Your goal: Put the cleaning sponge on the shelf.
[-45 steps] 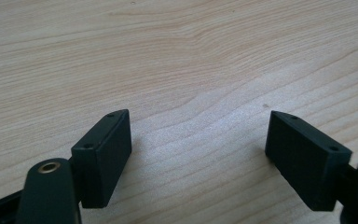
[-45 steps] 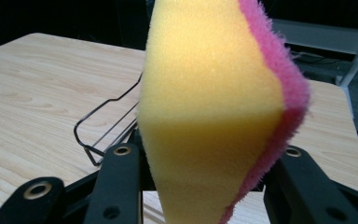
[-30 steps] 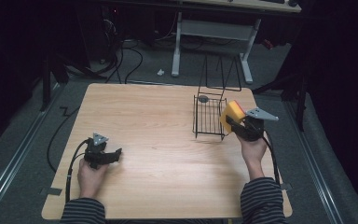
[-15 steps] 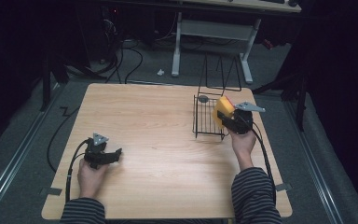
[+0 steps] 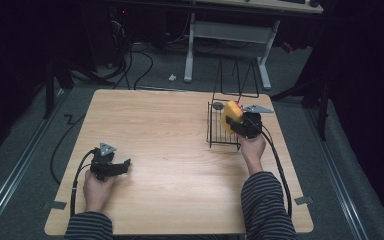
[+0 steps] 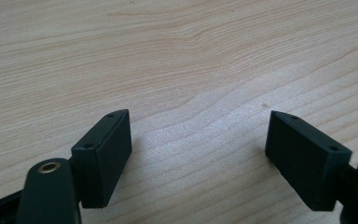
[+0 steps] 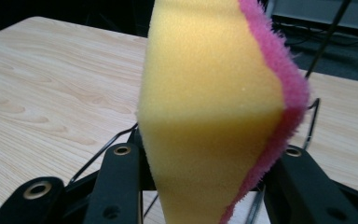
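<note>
The right gripper (image 5: pixel 237 124), clamped on a yellow sponge (image 5: pixel 230 116), hovers apparently over a wire basket (image 5: pixel 215 131); the soft sponge may snag its rim and tip it.

Camera layout: one overhead, two gripper-mounted.
We view the table (image 5: pixel 180 150) from above; both gripper views sit close, sharing its wood surface.

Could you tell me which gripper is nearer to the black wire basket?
Right. The right gripper, clamping a yellow sponge, is at the black wire basket; the left gripper rests far across the wooden table.
</note>
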The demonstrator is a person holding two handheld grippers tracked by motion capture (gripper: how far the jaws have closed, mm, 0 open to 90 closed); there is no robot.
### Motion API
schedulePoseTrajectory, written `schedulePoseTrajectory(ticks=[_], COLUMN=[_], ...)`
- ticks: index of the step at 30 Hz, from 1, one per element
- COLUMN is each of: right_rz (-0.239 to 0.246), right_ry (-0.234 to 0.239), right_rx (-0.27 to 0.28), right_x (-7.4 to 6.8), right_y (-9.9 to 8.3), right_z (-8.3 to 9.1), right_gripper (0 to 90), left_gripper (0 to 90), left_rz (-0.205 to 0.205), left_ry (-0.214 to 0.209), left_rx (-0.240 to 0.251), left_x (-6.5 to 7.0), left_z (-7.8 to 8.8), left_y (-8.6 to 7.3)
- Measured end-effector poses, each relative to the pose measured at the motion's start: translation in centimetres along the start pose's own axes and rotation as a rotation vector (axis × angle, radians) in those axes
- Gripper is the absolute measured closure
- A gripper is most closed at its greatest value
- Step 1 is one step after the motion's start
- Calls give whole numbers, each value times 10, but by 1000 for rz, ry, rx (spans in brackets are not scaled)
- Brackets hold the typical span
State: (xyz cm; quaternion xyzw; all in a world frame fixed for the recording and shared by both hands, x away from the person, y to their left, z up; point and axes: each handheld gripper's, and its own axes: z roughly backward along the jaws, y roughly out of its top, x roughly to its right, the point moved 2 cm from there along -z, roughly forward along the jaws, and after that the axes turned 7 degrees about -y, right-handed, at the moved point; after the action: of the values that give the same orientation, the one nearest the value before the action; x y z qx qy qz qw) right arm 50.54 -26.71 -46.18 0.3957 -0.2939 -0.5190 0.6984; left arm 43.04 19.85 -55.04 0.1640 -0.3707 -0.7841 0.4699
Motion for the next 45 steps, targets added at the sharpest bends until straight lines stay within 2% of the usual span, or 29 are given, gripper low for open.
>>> schedulePoseTrajectory(ticks=[9, 12, 13, 15, 21, 24, 27, 36, 41, 45], right_rz=[13, 39, 61, 68, 51, 67, 57, 71, 63, 43], right_ry=[-6, -8, -16, -21, -14, -19, -18, -24, -18, -13], right_rx=[-32, -40, -47, -50, -42, -57, -61, -90, -102, -104], right_x=[-6, -11, -13, -13, -13, -13, -12, -11, -11, -10], right_y=[-1, -1, -2, -2, 1, 1, 1, -3, -4, -3], right_z=[-17, -21, -24, -25, -29, -32, -34, -39, -39, -39], right_gripper=[607, 607, 607, 607, 607, 606, 606, 592, 561, 424], left_gripper=[232, 232, 232, 231, 231, 232, 232, 232, 232, 232], left_rz=[0, 0, 0, -1, -1, -1, -1, -1, -1, -1], left_ry=[0, 0, 0, 0, -1, -1, -1, -1, -1, -1], left_rx=[0, 0, 0, 0, 0, -1, -1, -1, 0, 0], left_x=[0, 0, 0, 0, 0, 0, 0, 0, 0, 0], left_z=[0, 0, 0, 0, 0, 0, 0, 0, 0, 0], left_y=[0, 0, 0, 0, 0, 0, 0, 0, 0, 0])
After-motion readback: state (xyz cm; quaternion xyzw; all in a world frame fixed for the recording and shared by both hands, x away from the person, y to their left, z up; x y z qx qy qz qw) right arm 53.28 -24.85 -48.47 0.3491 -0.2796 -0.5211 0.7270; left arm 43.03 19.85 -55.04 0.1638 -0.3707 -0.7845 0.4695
